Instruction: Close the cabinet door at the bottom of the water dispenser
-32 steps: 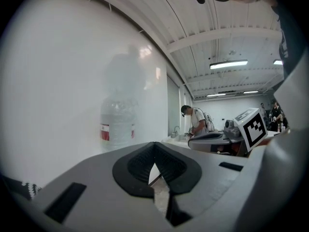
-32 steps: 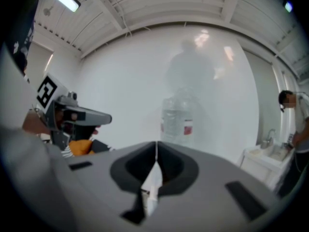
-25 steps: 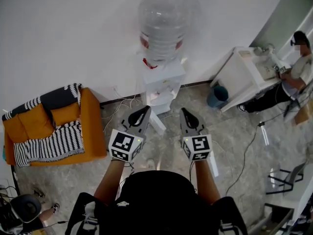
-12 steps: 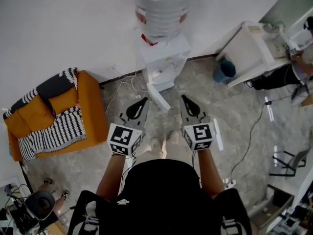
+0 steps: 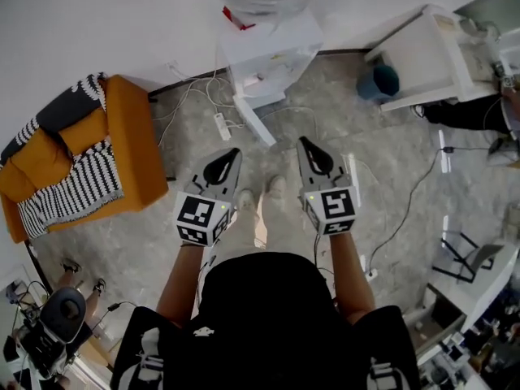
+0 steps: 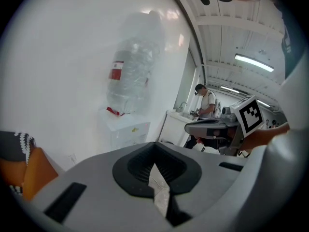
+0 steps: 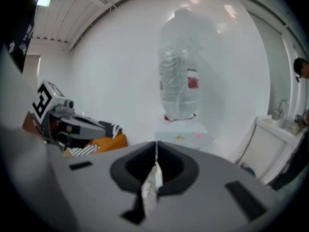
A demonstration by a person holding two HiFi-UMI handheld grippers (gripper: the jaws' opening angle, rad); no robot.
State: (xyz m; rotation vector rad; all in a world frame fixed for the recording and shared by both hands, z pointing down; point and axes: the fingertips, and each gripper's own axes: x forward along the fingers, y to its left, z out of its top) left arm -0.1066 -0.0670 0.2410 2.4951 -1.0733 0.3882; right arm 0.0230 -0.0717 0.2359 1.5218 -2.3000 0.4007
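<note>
Though water dispenser (image 5: 272,47) is cut off above; left tool (image 5: 232,152), right tool (image 5: 302,141) closed, empty

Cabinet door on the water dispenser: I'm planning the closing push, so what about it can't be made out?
- Head view: cabinet door seen edge-on from above; face and handle don't show.
- Left gripper view: left gripper body covers it.
- Right gripper view: right gripper body covers it; blurred.
</note>
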